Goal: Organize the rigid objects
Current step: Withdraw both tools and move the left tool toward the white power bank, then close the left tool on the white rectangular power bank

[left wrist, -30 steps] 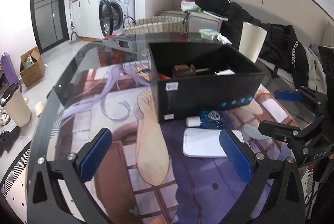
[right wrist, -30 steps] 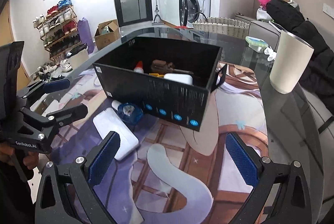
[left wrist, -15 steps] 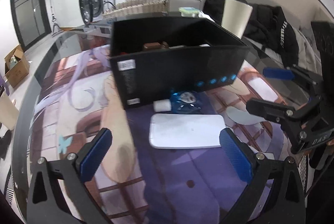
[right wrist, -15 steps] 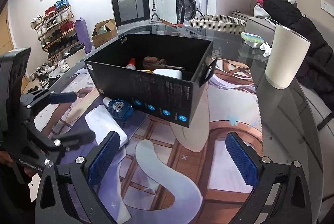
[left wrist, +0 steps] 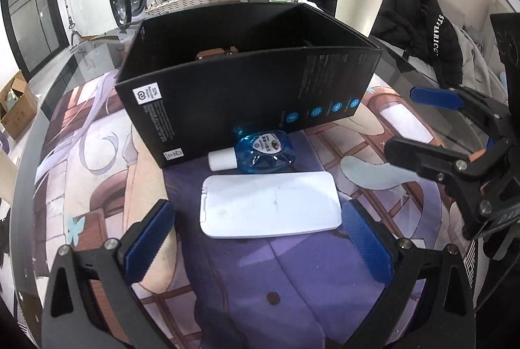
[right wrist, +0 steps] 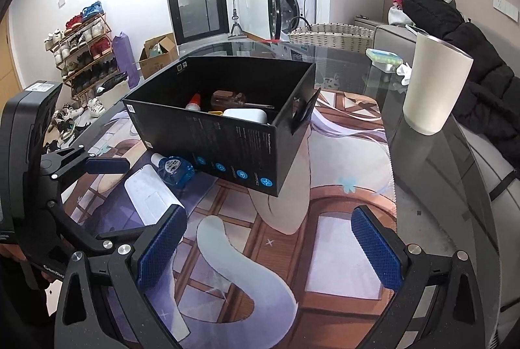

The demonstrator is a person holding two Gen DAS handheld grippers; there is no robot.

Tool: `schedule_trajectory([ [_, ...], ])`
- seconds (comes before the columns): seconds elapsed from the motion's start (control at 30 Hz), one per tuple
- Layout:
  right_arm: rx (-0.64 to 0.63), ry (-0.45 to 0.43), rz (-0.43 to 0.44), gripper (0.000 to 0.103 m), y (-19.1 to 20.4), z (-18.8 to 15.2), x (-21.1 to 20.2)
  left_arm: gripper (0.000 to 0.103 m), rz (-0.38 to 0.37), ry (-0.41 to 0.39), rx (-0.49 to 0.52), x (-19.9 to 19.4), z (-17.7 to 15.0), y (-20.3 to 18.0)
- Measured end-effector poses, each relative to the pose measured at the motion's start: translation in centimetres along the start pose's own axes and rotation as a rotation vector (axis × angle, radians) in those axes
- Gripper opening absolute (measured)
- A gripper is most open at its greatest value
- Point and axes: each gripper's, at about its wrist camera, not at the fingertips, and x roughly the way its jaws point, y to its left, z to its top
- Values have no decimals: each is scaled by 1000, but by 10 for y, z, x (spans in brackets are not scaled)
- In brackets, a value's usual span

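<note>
Left wrist view first: left gripper has its fingers wide apart, nothing between them — lined up on the white case lying flat on the surface, just ahead of the tips. Step in hand, as I judge it: approach for a pick, with the case the likely target. Next move calls for a drop down and forward so the blue pads straddle the case across its short width, then closing; it is low and flat, so the pads need to get right down to the printed mat.

Case is smooth hard plastic, a rounded rectangle with a small hinge or latch notch at its left end. Just behind it, touching or nearly so, lies the blue bottle — translucent blue, white cap pointing left, round label, on its side against the front wall of the black box. Box is matte cardboard, open top, printed blue icons; a few items already sit inside: a brown tool, a white case, a red-tipped bottle, best seen from the right wrist.

Right gripper also has its fingers spread and empty, hovering over bare mat right of the box. Cream cup stands upright on the glass beyond, well apart.
</note>
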Motion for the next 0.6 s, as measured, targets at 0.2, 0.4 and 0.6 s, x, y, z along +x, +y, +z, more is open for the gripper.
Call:
schedule_trajectory([
  [0.2, -1, -1, -1, 103, 1, 1, 1, 103, 9, 8, 15, 3, 0, -3],
  [0.4, -1, -2, -5, 103, 1, 0, 1, 103, 31, 15, 29, 4, 0, -5],
  [0.6, -2, -2, -6, 103, 1, -1, -1, 88, 27, -3, 38, 1, 0, -4],
])
